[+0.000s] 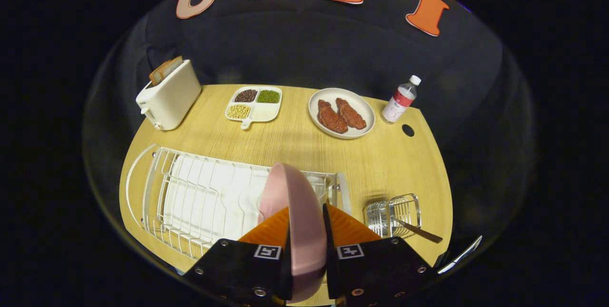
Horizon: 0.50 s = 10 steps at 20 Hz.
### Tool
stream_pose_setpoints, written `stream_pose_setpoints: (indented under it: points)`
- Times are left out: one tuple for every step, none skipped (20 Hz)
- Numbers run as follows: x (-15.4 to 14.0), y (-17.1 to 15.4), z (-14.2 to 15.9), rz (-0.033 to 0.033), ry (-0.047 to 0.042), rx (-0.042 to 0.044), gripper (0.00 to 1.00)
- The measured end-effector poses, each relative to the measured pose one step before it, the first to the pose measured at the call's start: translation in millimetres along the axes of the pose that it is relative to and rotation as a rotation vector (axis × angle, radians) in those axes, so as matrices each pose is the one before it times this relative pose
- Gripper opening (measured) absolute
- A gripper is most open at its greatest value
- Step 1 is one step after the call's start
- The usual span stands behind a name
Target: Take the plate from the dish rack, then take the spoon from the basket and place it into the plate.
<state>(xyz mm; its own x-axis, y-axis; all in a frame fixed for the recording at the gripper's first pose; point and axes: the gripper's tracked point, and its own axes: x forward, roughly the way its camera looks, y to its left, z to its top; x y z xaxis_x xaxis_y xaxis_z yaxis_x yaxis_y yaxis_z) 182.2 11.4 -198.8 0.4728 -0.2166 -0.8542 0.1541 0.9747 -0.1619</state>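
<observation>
Along the table's near edge sits the dish rack. Pink plate stands on edge at the rack's right end, clamped between the gripper's fingers. Near right corner: basket holding the spoon, handle angled outward.

The claw is closed on a pink plate held on edge, which blocks the way straight ahead. Below it the white dish rack fills the near left of the worktop. To the right stands the wire basket, a spoon sticking out of it. Open wood runs across the middle, bounded at the back by a toaster, a divided tray, a plate of meat and a bottle.
</observation>
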Motion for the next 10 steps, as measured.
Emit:
stream_pose_setpoints:
  points:
    - [-6.36,-5.66,3.11,-0.00937,-0.01287,-0.00300,0.28]
    - [-8.45,1.05,4.15,0.02159,-0.01112,0.01251,0.28]
    - [-7.23,0.24,3.44,0.01932,-0.01809,0.01460,0.28]
    - [-8.05,-1.69,3.55,0.00931,-0.02257,0.00339,0.28]
    - [-8.17,-3.39,-0.05,0.00227,-0.01764,-0.00396,0.28]
    - [-8.55,-3.00,-1.54,0.00422,-0.01355,-0.01018,0.28]
    - [-9.81,-2.16,-4.15,0.00863,-0.00950,-0.01380,0.28]
    - [-8.93,-0.27,-2.47,0.01443,-0.01743,-0.00761,0.28]
    - [-9.44,0.94,-3.75,0.02080,-0.01456,-0.00097,0.28]
    - [-9.43,2.24,-5.96,0.02733,-0.00717,0.00051,0.28]
